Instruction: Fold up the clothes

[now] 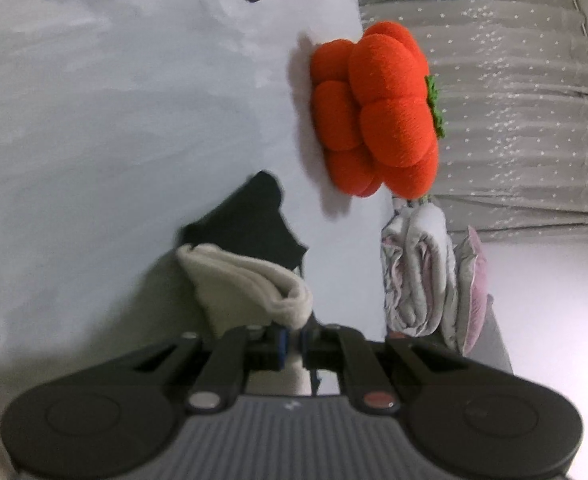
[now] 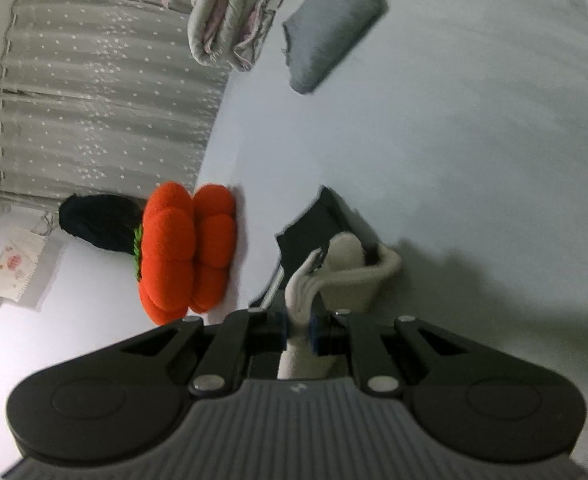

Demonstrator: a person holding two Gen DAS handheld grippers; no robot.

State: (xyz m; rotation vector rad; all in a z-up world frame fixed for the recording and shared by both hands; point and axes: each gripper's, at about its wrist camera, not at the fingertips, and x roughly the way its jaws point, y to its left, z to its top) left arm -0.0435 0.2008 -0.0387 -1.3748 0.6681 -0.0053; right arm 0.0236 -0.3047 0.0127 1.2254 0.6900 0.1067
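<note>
Because each hand grips one end of the same cream sock, the garment hangs as a loose fold between them above the bed, a hold that suits bringing its two ends together.

From the left wrist, the left tool [image 1: 292, 338] has its jaws drawn nearly together, clamped on an edge of the cream sock [image 1: 250, 284], whose doubled layers fan out ahead of the fingers. Just beyond it a black garment [image 1: 250, 220] lies flat on the pale grey bed sheet [image 1: 114, 120], probably waiting its turn. An orange pumpkin cushion [image 1: 374, 112] sits near the bed's edge, and a rolled quilt [image 1: 414, 272] lies beside it, both well clear of the work.

From the right wrist, the right tool [image 2: 299, 326] is likewise pinched shut on the sock [image 2: 350, 268], the cloth passing between its blue pads [image 2: 281, 326] and curling into a loop ahead. That loop hangs over the black garment [image 2: 310, 228]. A grey pillow [image 2: 330, 24] rests farther up the bed.
</note>
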